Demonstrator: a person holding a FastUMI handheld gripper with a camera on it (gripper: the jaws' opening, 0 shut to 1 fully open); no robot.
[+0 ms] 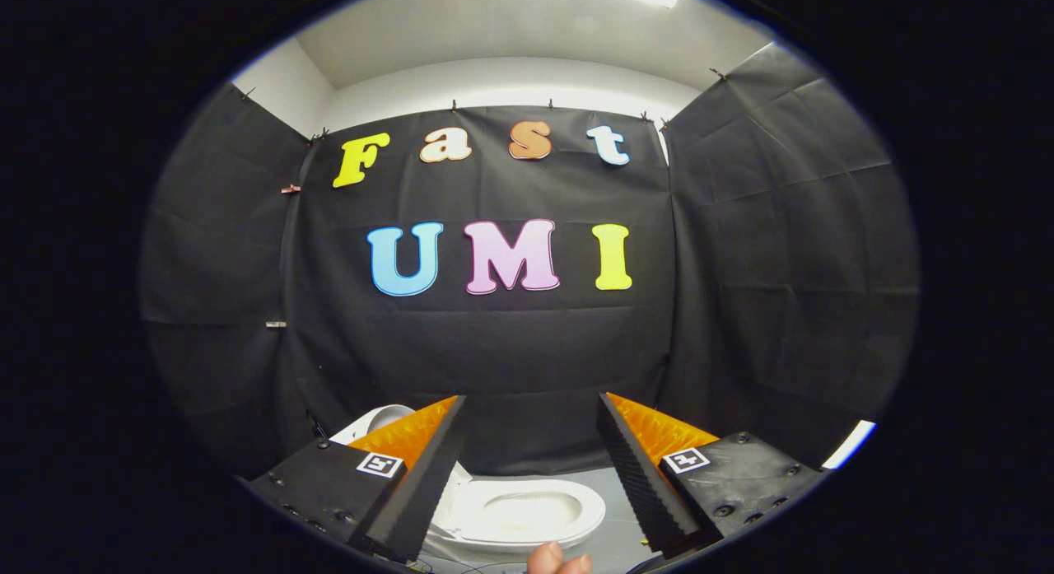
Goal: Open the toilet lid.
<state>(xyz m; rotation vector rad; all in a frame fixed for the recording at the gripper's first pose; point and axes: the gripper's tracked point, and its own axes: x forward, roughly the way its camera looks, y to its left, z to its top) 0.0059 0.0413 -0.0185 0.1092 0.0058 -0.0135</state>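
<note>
My fingertips [560, 559] showed nearest of all, just a small bit of my hand poking up below the gap between the two prongs. The tongs [531, 475] were spread wide, nothing pinched between them, each black ribbed finger [638, 483] running forward with an orange backing behind it and a small square marker on its block.

Through that gap, below and ahead of the tips, sat the toilet [519, 516] on a grey floor [613, 533]. Its white seat ring lay flat with the oval bowl opening facing up. The lid [380, 417] seemed already raised: a rounded white piece stood up behind my left finger, which hid most of it, so I could not tell its exact tilt. The toilet's long axis ran roughly sideways across my view, the hinge end toward the left finger and the free front end toward the right one.

There was open air on every side of the tongs. Beyond the toilet hung the black cloth wall [510, 352], with cloth panels closing in left and right, and a white ceiling [510, 39] above.
</note>
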